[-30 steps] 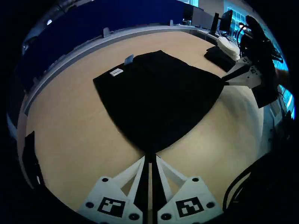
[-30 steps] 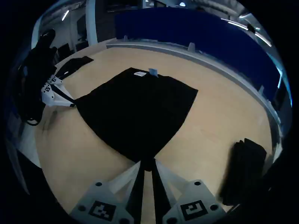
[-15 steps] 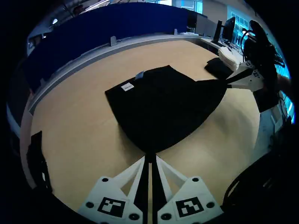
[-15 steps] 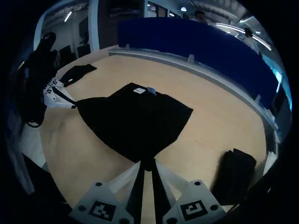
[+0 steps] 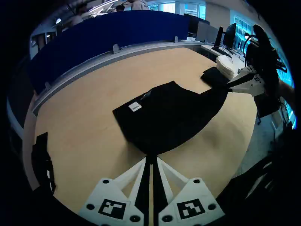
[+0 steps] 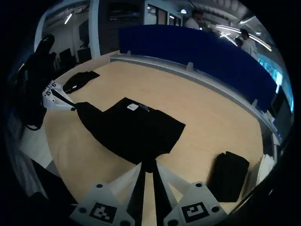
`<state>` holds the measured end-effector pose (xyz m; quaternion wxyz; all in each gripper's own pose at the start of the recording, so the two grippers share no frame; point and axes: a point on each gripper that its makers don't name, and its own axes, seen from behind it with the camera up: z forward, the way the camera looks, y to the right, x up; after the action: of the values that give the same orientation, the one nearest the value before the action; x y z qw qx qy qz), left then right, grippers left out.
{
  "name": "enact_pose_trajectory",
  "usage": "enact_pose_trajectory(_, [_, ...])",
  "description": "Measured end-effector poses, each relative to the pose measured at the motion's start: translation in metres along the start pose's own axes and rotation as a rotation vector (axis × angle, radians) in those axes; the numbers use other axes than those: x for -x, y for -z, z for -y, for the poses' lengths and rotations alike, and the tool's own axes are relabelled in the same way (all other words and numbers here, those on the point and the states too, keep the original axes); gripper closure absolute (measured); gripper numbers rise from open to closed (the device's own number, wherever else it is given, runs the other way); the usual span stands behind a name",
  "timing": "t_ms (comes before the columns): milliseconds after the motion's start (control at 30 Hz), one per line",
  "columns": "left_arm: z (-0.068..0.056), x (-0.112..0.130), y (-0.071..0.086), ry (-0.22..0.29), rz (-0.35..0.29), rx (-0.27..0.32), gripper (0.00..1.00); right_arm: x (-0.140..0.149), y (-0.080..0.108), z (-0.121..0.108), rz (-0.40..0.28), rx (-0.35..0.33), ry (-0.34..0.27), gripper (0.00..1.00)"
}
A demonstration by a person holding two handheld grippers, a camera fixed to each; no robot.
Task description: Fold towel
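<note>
Jaws clamped on corners, black towel (image 5: 169,113) — limp

Matt black cloth towel (image 5: 169,113), smooth pale wood-look table (image 5: 82,124) (slight sheen), white matt plastic fingers (image 5: 113,190)

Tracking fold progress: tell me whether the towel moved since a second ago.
Yes. The towel, gripped at its near edge by the left claw and right claw, has risen off the wooden tabletop there and covers less of it.
</note>
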<state>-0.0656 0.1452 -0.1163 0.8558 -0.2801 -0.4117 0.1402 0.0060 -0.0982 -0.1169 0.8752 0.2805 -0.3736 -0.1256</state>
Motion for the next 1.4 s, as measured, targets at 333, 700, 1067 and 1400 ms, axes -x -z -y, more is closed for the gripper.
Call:
enact_pose_trajectory(333, [-0.005,-0.002,0.015,0.003,-0.005,-0.002,0.95,-0.004,0.016,0.004,0.002,-0.005,0.004,0.87])
enact_pose_trajectory(700, [-0.002,-0.007,0.013,0.018,-0.005,-0.005,0.95,0.001,0.012,0.002,0.018,-0.005,0.011,0.87])
enact_pose_trajectory(1067, [0.013,-0.02,-0.006,0.025,-0.003,-0.021,0.95,-0.008,-0.007,-0.014,0.034,0.004,0.029,0.87])
enact_pose_trajectory(1400, [0.034,-0.032,-0.035,0.028,0.016,-0.052,0.95,-0.021,-0.042,-0.035,0.045,0.022,0.024,0.87])
